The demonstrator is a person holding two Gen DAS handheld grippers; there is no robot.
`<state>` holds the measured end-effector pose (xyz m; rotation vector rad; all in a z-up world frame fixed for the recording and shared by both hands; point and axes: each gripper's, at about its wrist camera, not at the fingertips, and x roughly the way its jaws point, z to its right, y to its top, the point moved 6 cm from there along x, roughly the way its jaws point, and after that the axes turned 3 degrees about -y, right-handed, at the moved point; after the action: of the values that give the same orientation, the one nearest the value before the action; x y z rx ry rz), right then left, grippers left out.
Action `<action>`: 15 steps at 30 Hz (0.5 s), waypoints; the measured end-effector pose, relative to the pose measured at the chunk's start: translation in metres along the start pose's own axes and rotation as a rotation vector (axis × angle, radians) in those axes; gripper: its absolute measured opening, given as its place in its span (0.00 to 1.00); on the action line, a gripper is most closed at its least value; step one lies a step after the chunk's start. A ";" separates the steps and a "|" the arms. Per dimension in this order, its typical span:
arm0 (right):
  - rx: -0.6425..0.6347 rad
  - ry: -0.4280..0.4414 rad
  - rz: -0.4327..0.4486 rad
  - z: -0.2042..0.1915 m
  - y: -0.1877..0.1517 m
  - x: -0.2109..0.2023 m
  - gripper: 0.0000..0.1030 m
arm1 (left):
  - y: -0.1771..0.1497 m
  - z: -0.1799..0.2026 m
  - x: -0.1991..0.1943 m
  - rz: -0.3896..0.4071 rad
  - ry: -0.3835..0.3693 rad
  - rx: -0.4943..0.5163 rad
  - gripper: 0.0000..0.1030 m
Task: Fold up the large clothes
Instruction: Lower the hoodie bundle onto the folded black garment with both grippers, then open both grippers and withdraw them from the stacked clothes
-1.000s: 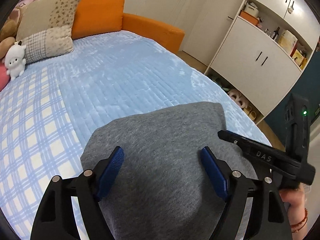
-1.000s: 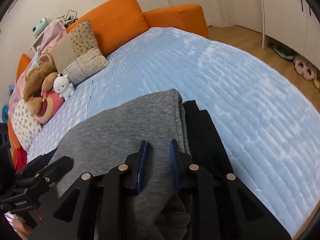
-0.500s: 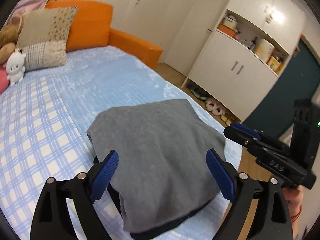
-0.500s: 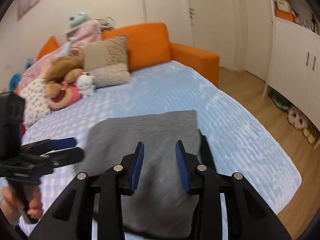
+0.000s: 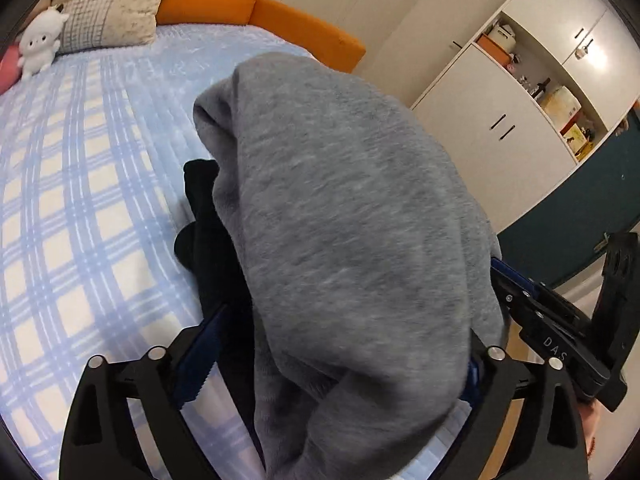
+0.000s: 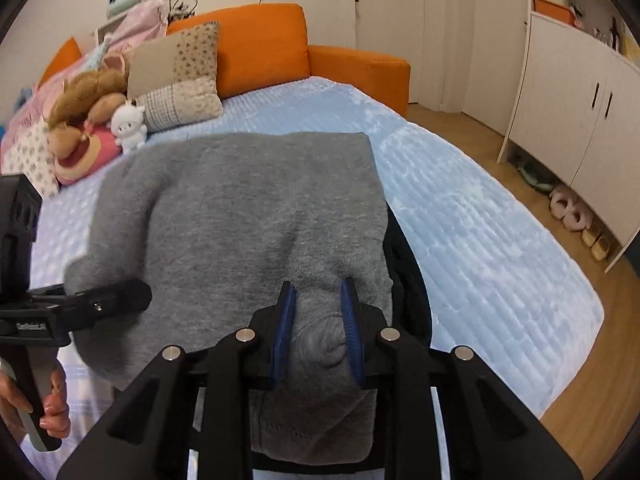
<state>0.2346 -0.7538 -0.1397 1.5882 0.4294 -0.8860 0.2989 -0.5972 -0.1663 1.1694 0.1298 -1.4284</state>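
A folded grey garment with black parts is lifted off the blue bed. In the right wrist view the grey garment bunches between my right gripper's blue pads, which are shut on it. My left gripper has its jaws wide apart, one at each side of the bundle, which drapes over them. The right gripper also shows in the left wrist view, at the bundle's right edge. The left gripper shows in the right wrist view, at the garment's left edge.
Pillows and soft toys lie at the bed's head against an orange headboard. White cabinets stand to the right, with slippers on the wooden floor beside the bed.
The garment has been raised off the bed and now hangs close to both cameras. The right gripper's pads have closed on the grey cloth. The left gripper stays wide open.
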 end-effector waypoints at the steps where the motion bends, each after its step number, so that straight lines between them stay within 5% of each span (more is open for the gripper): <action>1: 0.001 0.001 0.000 -0.001 -0.002 0.003 0.25 | 0.001 0.001 0.001 0.009 0.019 0.018 0.97; 9: -0.006 0.041 0.088 0.001 0.005 -0.030 0.26 | 0.006 0.024 -0.053 0.072 0.064 0.117 0.94; 15: 0.021 0.078 0.149 0.008 0.008 -0.069 0.26 | 0.008 0.074 -0.109 0.154 -0.072 0.165 0.94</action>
<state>0.1939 -0.7490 -0.0834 1.6551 0.3532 -0.7193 0.2390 -0.5747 -0.0509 1.2329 -0.1280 -1.3621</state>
